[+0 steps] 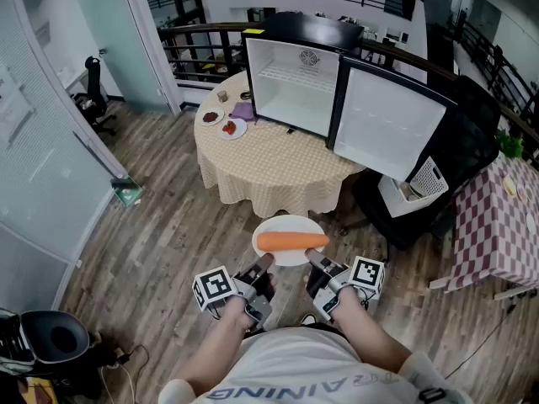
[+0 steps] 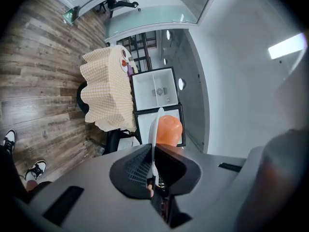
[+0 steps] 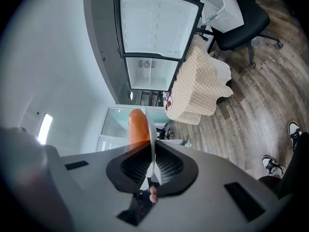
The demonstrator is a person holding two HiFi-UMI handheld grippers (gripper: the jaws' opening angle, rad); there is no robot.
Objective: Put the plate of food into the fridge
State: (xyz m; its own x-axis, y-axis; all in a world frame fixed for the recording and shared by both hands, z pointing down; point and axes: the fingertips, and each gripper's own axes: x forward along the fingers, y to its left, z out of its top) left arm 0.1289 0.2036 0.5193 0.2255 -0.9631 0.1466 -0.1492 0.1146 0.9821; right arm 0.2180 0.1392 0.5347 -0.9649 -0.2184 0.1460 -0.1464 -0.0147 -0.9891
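A white plate with an orange carrot on it hangs in the air over the wooden floor, held level between both grippers. My left gripper is shut on the plate's left rim, and the carrot shows just beyond its jaws. My right gripper is shut on the right rim, the carrot lying past it. The small fridge stands on the round table with its door swung open to the right; its inside is white and bare.
The round table has a checked cloth, with two small plates of food at its far left. A black office chair carrying a white basket stands right of the table. A table with a red checked cloth is at the far right.
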